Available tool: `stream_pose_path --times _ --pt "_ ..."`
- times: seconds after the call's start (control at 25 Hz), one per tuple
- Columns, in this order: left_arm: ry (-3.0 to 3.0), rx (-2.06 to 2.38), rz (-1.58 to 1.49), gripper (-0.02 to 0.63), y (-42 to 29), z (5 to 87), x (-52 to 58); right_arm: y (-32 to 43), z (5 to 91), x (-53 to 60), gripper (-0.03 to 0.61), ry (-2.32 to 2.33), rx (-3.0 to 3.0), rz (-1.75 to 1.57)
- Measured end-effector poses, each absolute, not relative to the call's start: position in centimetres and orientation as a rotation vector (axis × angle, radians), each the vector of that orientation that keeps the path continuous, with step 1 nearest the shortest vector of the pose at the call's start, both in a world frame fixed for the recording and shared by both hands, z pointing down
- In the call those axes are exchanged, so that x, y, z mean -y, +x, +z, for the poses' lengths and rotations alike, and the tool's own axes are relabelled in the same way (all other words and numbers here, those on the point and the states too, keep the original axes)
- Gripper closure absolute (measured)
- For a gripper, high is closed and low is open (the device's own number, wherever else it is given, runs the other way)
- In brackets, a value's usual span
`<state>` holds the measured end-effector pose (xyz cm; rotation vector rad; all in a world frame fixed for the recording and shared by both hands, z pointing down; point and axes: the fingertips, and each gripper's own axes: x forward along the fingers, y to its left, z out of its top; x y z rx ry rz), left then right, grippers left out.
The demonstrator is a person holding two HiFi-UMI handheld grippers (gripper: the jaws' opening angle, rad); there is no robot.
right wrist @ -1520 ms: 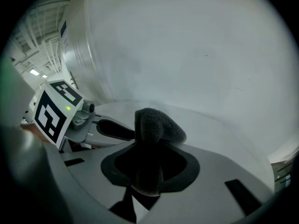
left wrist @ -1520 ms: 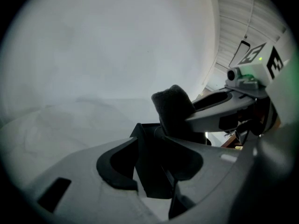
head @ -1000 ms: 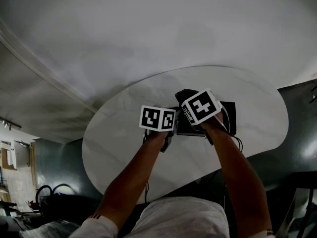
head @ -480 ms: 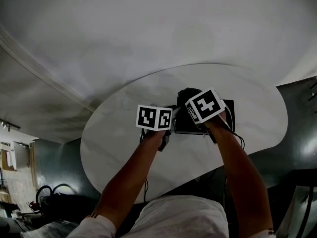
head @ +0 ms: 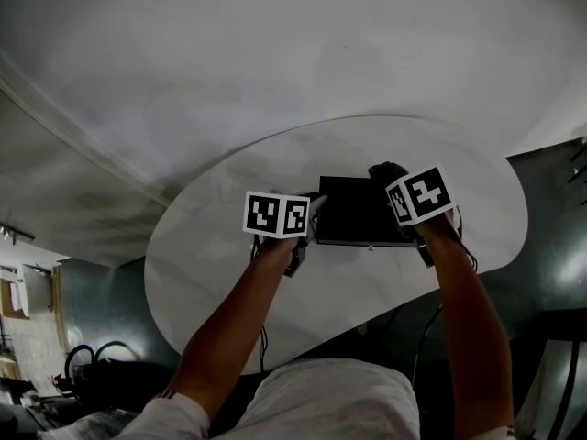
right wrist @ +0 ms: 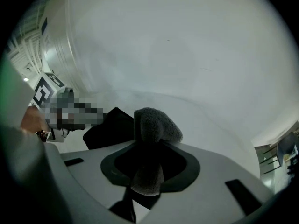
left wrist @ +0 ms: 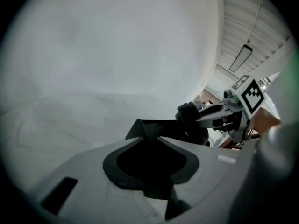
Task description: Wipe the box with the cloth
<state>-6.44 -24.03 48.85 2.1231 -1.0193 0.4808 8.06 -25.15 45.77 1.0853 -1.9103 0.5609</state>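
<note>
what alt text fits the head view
Seen from above, a person reaches over a white oval table to a black box: the left tool clamps its left end, and the right tool holds a dark cloth at its far right corner.

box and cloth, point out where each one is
box (head: 358, 214): head view, middle of its dark top
cloth (right wrist: 156, 124): right gripper view, middle of its bunched upper end

The right hand-held gripper (head: 394, 184) hides one end of the box (head: 353, 211) (and much of the cloth (head: 383, 170)).
</note>
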Motion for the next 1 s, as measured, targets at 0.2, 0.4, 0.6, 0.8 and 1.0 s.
stream_pose_path --times 0.2,0.4,0.6,0.8,1.0 --pt "2.123 1.020 0.479 0.526 -6.4 48.8 24.1 11.2 45.7 24.8 0.488 1.146 1.872 0.597" --pt "2.122 1.022 0.477 0.526 -6.4 48.9 24.1 10.0 44.8 24.0 0.489 1.132 1.918 0.600" --pt "2.122 1.019 0.465 0.526 -6.4 48.9 24.2 4.3 43.4 22.9 0.488 1.044 2.035 0.605" --pt "2.120 1.019 0.462 0.526 -6.5 48.7 24.0 -0.2 43.8 21.9 0.488 0.983 2.074 0.654" --pt "2.121 1.019 0.454 0.528 -6.5 48.9 24.2 -2.1 45.0 21.5 0.488 0.978 2.072 0.707"
